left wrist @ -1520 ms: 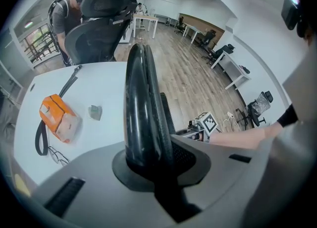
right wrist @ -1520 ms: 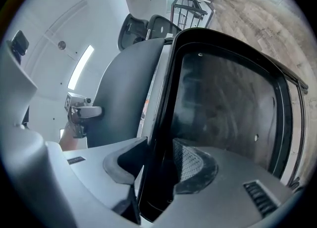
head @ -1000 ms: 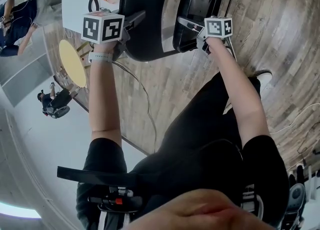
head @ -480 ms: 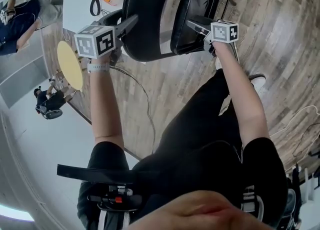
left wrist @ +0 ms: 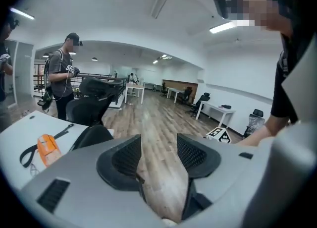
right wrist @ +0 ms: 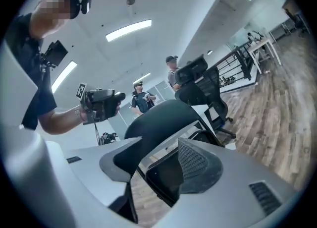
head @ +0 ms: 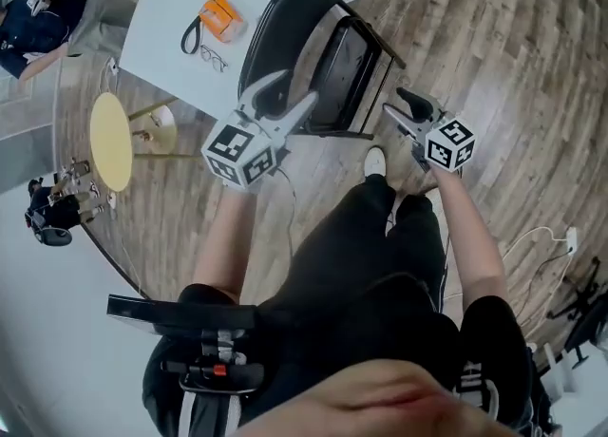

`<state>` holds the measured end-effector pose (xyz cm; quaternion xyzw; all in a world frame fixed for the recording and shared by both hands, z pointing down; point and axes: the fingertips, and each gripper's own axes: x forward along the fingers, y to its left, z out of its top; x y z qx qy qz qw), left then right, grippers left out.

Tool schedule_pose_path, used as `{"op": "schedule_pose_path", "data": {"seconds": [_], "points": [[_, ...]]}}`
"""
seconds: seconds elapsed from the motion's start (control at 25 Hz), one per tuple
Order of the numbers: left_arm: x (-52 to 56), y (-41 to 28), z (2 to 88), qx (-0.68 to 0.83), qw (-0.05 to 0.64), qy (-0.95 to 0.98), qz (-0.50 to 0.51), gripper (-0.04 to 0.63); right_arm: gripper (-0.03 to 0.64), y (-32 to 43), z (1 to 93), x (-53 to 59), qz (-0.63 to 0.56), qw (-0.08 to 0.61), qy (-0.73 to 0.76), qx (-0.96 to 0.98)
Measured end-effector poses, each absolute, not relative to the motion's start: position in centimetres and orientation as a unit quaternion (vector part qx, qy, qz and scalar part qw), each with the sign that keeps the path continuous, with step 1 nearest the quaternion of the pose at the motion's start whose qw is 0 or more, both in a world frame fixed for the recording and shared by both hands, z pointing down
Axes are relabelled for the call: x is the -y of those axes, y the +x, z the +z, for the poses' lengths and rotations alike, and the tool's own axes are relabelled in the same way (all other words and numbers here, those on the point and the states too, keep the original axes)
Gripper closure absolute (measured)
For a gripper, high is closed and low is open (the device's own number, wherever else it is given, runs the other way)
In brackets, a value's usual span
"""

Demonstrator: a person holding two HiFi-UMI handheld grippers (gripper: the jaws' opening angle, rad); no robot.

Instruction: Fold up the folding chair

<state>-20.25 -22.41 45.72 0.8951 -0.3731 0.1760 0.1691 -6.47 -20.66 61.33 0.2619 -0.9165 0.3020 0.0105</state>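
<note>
From my end, the folding chair (head: 318, 60) stands on the wooden floor (head: 494, 36), right at the long edge of the white table (head: 171, 17) and up toward that table's far right corner in the head view. Its seat is swung up close against the rounded black back, so it looks folded nearly flat. Neither claw has hold of it.

The left claw (head: 296, 88) hangs in the air just short of the chair, above the floor off the table's near corner. Its jaws have just been opening and stand wide apart. Through the gap in the left gripper view I see only floorboards, with nothing gripped.

The right claw (head: 397, 105) sits off the chair's other side, apart from the frame, over bare floor. Its jaws have just been opening too and stand well apart. In the right gripper view the chair's back and seat show beyond the gap, but the pads touch nothing.

On the table, an orange case (head: 218, 17) with a black strap lies around the middle, and a pair of glasses (head: 215, 58) lies nearer the edge facing me. A round yellow stool (head: 109, 141) stands on the floor off the table's left corner
</note>
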Motion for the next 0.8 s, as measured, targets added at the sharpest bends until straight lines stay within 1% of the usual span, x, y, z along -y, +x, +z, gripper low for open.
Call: {"op": "schedule_pose_path", "data": {"seconds": [0.04, 0.12, 0.2, 0.32, 0.44, 0.48, 0.6, 0.8], "points": [[20.8, -18.4, 45.6, 0.356, 0.169, 0.904, 0.168, 0.365, 0.384, -5.6, 59.6, 19.1, 0.290, 0.016, 0.260, 0.921], [17.3, -15.3, 44.9, 0.323, 0.173, 0.918, 0.152, 0.397, 0.393, -4.3, 56.0, 15.7, 0.273, 0.017, 0.261, 0.926], [14.3, -12.8, 43.9, 0.301, 0.174, 0.928, 0.137, 0.459, 0.424, -3.2, 52.3, 12.5, 0.253, 0.010, 0.265, 0.931], [11.2, -9.8, 42.1, 0.275, 0.160, 0.940, 0.120, 0.584, 0.499, -1.8, 46.7, 8.9, 0.204, 0.003, 0.272, 0.940], [8.9, -6.9, 40.0, 0.242, 0.139, 0.954, 0.106, 0.591, 0.589, -0.5, 42.0, 6.6, 0.164, -0.003, 0.293, 0.942], [8.3, -6.0, 39.2, 0.234, 0.134, 0.958, 0.101, 0.591, 0.600, 0.0, 40.6, 6.1, 0.156, -0.010, 0.298, 0.942], [7.2, -3.7, 36.9, 0.217, 0.117, 0.966, 0.082, 0.591, 0.607, 1.5, 36.7, 4.9, 0.125, -0.020, 0.311, 0.942], [6.7, -1.5, 34.1, 0.209, 0.094, 0.972, 0.053, 0.591, 0.609, 3.2, 32.9, 4.2, 0.083, -0.010, 0.331, 0.940]]}}
